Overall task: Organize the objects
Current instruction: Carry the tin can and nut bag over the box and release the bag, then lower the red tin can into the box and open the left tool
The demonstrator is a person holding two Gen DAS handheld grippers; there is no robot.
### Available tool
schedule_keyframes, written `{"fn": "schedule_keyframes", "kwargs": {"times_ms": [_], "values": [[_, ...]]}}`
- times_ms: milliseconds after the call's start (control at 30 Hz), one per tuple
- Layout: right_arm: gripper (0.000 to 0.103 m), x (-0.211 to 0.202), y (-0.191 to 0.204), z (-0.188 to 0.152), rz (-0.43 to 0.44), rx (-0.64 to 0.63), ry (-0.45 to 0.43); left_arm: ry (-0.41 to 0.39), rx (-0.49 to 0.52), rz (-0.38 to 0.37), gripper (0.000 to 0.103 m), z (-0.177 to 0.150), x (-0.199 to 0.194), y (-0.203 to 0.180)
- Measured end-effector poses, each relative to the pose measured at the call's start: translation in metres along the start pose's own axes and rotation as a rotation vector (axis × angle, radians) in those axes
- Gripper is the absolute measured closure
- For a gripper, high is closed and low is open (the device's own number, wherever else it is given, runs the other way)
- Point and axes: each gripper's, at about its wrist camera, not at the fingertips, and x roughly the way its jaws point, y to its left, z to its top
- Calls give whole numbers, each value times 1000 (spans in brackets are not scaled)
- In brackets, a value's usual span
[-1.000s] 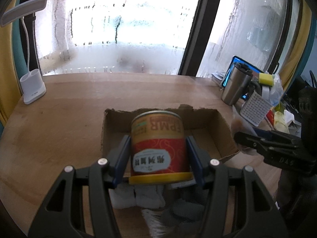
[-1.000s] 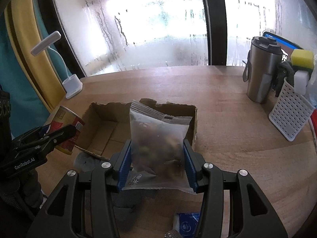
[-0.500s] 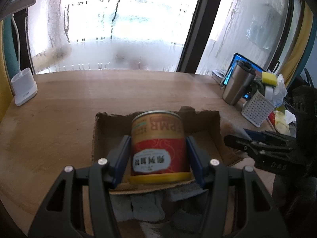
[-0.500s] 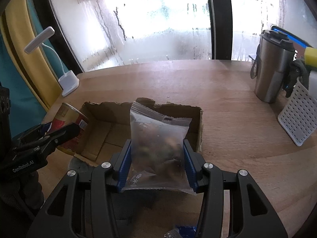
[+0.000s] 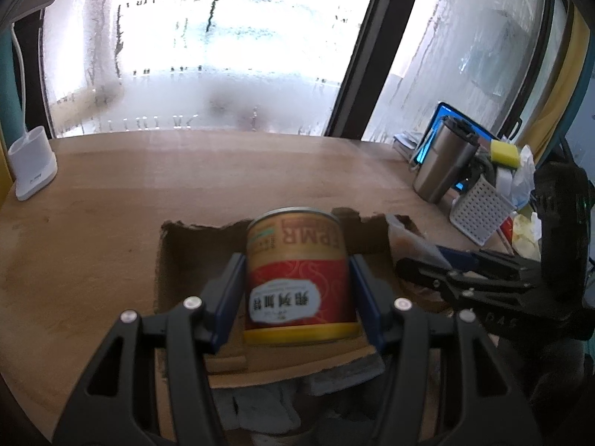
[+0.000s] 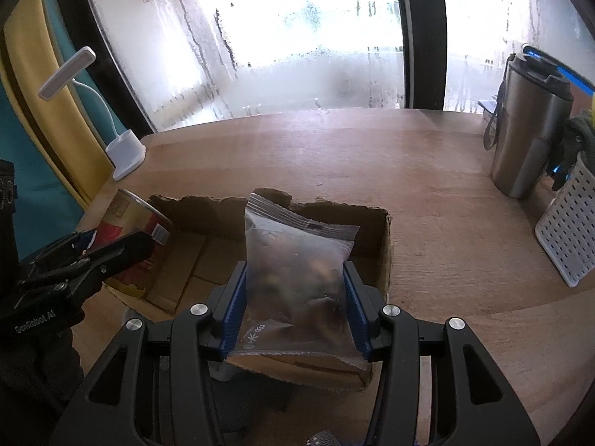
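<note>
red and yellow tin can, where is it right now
The red and yellow tin can is clamped in the left gripper, over the left end of the open cardboard box.

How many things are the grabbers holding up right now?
2. The left gripper holds a red and gold can over the cardboard box. The right gripper holds a clear zip bag of snacks over the same box.

Fogged window (image 6: 282,44) behind wood table (image 6: 427,171)

Left gripper (image 5: 297,278) and right gripper (image 6: 293,297) angle downward, fingers clamped on loads
</note>
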Motion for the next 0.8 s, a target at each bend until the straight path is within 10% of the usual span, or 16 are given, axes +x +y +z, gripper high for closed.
{"fn": "schedule_keyframes", "kwargs": {"times_ms": [800], "values": [[30,-9,-28,-7,-30,57,-44,93,2,9,46,-3,35,-31]]}}
